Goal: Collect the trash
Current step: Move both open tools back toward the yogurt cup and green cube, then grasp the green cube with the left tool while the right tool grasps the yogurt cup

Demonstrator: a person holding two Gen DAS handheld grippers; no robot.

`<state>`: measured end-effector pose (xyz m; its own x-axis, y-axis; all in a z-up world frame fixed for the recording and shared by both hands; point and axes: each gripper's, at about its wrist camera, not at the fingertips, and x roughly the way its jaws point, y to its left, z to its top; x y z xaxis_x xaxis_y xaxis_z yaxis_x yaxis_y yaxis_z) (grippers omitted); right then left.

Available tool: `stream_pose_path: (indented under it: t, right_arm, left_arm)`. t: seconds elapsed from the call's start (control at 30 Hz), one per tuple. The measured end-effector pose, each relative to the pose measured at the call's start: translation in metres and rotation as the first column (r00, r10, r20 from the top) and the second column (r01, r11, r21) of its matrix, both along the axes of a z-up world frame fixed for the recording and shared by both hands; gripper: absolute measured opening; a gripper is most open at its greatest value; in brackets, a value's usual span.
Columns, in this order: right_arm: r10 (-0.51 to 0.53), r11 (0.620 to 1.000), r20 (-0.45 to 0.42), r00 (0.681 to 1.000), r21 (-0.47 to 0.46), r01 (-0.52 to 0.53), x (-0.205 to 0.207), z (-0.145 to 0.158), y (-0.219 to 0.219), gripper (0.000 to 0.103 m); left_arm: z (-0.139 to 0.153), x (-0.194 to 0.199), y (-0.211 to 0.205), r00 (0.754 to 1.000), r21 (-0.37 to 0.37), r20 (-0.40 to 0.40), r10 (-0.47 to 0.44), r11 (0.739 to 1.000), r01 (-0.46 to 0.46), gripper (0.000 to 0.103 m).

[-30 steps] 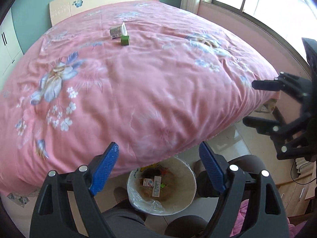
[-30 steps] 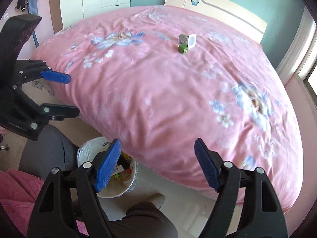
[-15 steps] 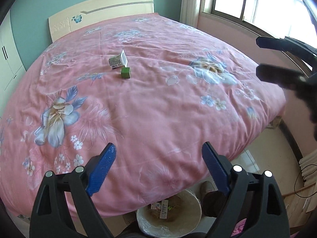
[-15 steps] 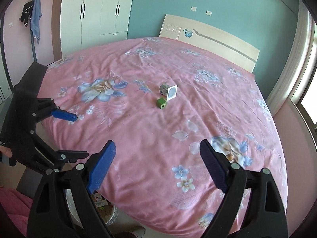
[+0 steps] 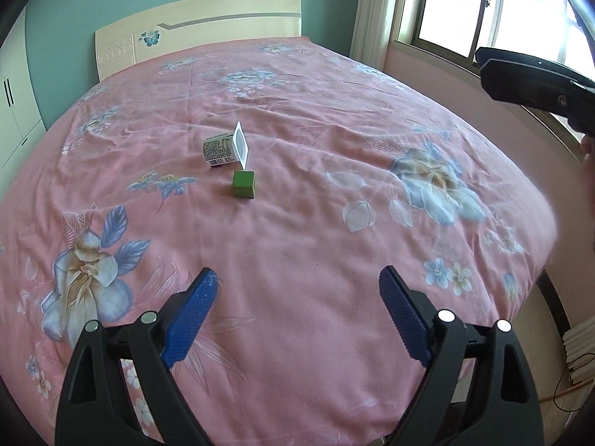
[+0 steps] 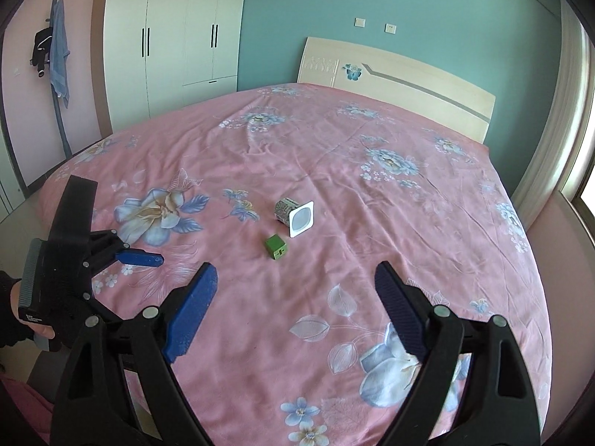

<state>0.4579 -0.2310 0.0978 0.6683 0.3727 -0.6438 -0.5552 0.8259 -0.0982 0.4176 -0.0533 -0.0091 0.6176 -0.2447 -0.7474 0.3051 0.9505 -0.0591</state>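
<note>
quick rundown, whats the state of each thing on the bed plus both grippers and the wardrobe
yogurt cup: tipped on its side, empty, mouth toward the right gripper's camera
green box: closed, resting on the bedspread beside the cup
left gripper: open, holding nothing
right gripper: open, holding nothing
wardrobe: doors shut

Pink bedspread (image 5: 297, 223) (blue-white floral print); green cube (image 5: 243, 184); teal wall (image 6: 282, 18); blue gripper pads (image 5: 191, 316).
</note>
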Motion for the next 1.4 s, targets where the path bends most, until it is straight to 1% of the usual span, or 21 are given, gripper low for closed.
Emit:
stream_pose_path:
  t: [0.1,0.2,0.47,0.63,0.8,0.87,0.93,1.03,1.13,1.27,1.3,1.33,1.37,1.4]
  right_arm:
    - [0.013,1.000,0.001,1.000,-0.008,-0.013,0.027,-0.009,0.003,0.085]
    - [0.021,1.000,-0.019,1.000,0.000,-0.021,0.057,-0.022,0.007,0.085]
    - [0.062,0.998,-0.073,0.995,-0.027,-0.064,0.131,-0.071,0.029,0.085]
    - [0.112,0.992,-0.095,0.989,-0.046,-0.117,0.171,-0.101,0.053,0.085]
    - [0.179,0.980,-0.130,0.975,-0.063,-0.188,0.207,-0.132,0.086,0.085]
    - [0.202,0.974,-0.134,0.970,-0.072,-0.213,0.219,-0.144,0.098,0.085]
    - [0.224,0.968,-0.151,0.963,-0.077,-0.237,0.231,-0.156,0.109,0.085]
    - [0.237,0.964,-0.171,0.956,-0.080,-0.253,0.249,-0.174,0.122,0.085]
    - [0.231,0.963,-0.176,0.957,-0.097,-0.250,0.265,-0.187,0.132,0.085]
    - [0.227,0.969,-0.213,0.950,-0.048,-0.242,0.284,-0.200,0.137,0.085]
    - [0.229,0.970,-0.221,0.948,-0.034,-0.242,0.287,-0.202,0.138,0.085]
    - [0.228,0.971,-0.228,0.947,-0.022,-0.239,0.289,-0.203,0.138,0.079]
    - [0.231,0.971,-0.245,0.942,-0.003,-0.239,0.292,-0.206,0.139,0.066]
    - [0.227,0.973,-0.268,0.936,0.014,-0.232,0.294,-0.209,0.139,0.065]
  left_arm:
    - [-0.012,0.026,-0.001,1.000,-0.015,-0.010,0.008,1.000,-0.009,0.090]
    - [-0.024,0.050,-0.001,1.000,-0.029,-0.014,0.022,0.999,-0.022,0.090]
    - [-0.060,0.109,0.006,0.996,-0.077,-0.044,0.081,0.993,-0.084,0.090]
    - [-0.078,0.137,0.005,0.994,-0.093,-0.047,0.094,0.991,-0.098,0.090]
    - [-0.097,0.154,0.008,0.991,-0.147,-0.073,0.109,0.982,-0.118,0.089]
    - [-0.104,0.159,0.009,0.990,-0.180,-0.093,0.108,0.976,-0.123,0.085]
    - [-0.110,0.165,0.011,0.988,-0.209,-0.116,0.105,0.970,-0.128,0.082]
    - [-0.111,0.171,0.011,0.988,-0.241,-0.110,0.107,0.962,-0.131,0.081]
    - [-0.113,0.177,0.012,0.988,-0.255,-0.108,0.113,0.957,-0.137,0.073]
    - [-0.116,0.184,0.016,0.984,-0.271,-0.115,0.133,0.949,-0.160,0.058]
    - [-0.117,0.187,0.016,0.983,-0.271,-0.120,0.136,0.948,-0.165,0.057]
    - [-0.117,0.188,0.016,0.983,-0.270,-0.122,0.135,0.949,-0.164,0.056]
    - [-0.116,0.190,0.015,0.984,-0.263,-0.118,0.135,0.951,-0.162,0.054]
    - [-0.116,0.191,0.013,0.984,-0.253,-0.113,0.135,0.954,-0.160,0.053]
